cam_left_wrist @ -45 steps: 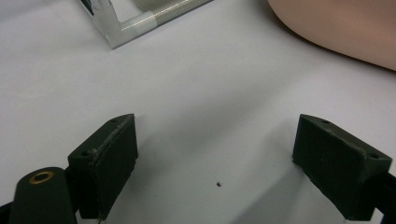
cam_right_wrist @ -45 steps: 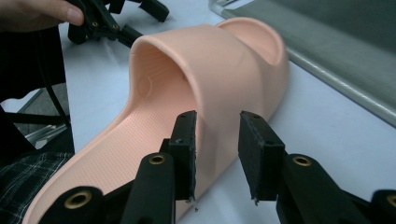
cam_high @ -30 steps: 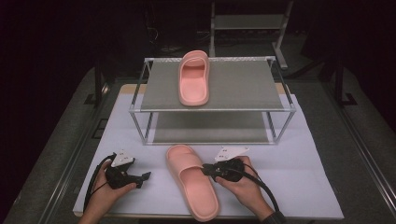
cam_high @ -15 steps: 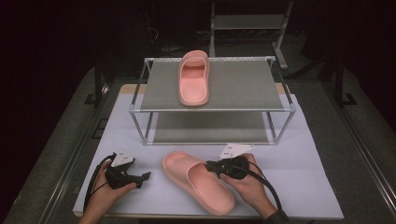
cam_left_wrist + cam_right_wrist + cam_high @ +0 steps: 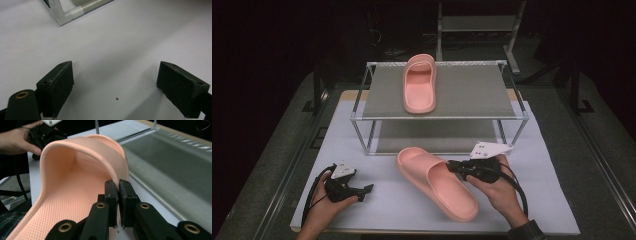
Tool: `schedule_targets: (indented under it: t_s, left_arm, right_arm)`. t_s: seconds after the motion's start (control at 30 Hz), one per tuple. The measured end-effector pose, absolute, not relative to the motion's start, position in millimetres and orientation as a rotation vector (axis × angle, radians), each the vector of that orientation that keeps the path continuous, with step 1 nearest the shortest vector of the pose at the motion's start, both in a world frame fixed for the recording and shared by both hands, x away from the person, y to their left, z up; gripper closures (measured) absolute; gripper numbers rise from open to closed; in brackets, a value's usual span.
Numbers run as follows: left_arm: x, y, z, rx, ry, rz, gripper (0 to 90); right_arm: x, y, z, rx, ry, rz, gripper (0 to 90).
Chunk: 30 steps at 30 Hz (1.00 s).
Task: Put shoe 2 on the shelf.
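My right claw (image 5: 118,185) is clamped on the side wall of the slipper (image 5: 437,181), which lies slantwise on the white table (image 5: 542,200) just in front of the rack (image 5: 442,117). My left claw (image 5: 115,87) hangs apart over bare table, holding nothing. A second slipper (image 5: 419,82) sits on the rack's top shelf.

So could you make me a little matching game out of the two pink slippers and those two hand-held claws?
Things:
1. pink foam slipper near the hands
2. second pink foam slipper
3. left claw
4. right claw

States:
A. open over the white table cover
B. resting on the metal rack's top shelf
C. pinched at its rim
D. shut on a slipper's edge

Pairs: 1-C, 2-B, 3-A, 4-D
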<state>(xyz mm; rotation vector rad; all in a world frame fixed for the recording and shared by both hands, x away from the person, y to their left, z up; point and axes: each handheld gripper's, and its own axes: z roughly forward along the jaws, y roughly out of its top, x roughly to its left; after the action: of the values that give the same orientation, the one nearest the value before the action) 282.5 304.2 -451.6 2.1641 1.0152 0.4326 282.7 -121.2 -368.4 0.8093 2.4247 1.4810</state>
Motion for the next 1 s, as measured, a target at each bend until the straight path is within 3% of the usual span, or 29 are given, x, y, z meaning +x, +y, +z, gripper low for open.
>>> schedule_targets:
  t_s: [0.7, 1.0]
  left_arm:
    - [282.6, 304.1, -451.5, 2.165, 1.016, 0.433, 12.9]
    - [282.6, 304.0, -451.7, 2.163, 1.016, 0.434, 12.9]
  right_arm:
    - [283.7, -183.0, -289.9, 0.759, 2.310, 1.590, 85.5]
    - [300.4, -205.0, -251.2, 0.776, 2.216, 1.581, 85.5]
